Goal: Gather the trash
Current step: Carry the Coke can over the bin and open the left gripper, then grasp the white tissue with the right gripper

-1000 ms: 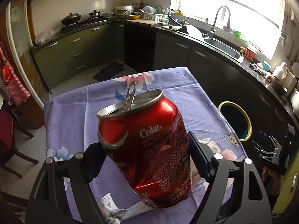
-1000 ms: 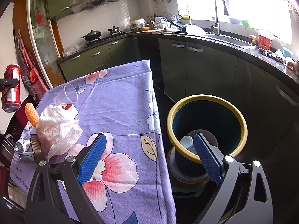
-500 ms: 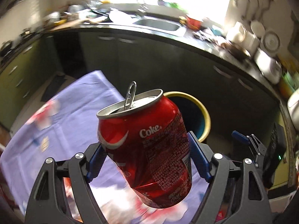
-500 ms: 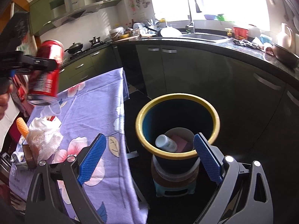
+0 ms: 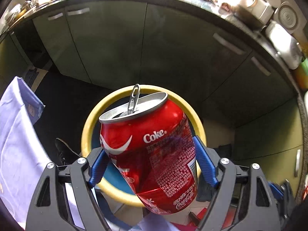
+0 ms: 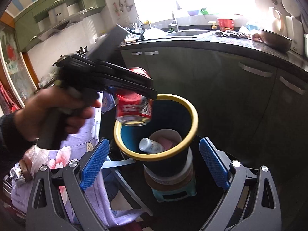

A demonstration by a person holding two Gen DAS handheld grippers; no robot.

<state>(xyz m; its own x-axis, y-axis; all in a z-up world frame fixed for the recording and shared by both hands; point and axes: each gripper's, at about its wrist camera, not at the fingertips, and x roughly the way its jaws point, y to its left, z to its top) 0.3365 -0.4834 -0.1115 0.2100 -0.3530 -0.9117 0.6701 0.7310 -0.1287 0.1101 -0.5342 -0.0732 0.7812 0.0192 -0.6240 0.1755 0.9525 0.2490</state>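
Observation:
My left gripper is shut on a dented red Coke can, its blue pads pressing both sides. The can hangs over the near left rim of a yellow-rimmed bin. In the right wrist view the same can is above the bin's left edge, held by the black left gripper in a person's hand. A white bottle lies inside the bin. My right gripper is open and empty, just in front of the bin.
The table with a purple flowered cloth stands left of the bin, with a crumpled white tissue at its corner. Dark green cabinets and a cluttered counter run behind the bin. The bin stands on a small stool.
The left gripper has swung with the can from above the table to over the bin and now tilts more downward. The right gripper's view has shifted rightward, with the bin now centred between its fingers.

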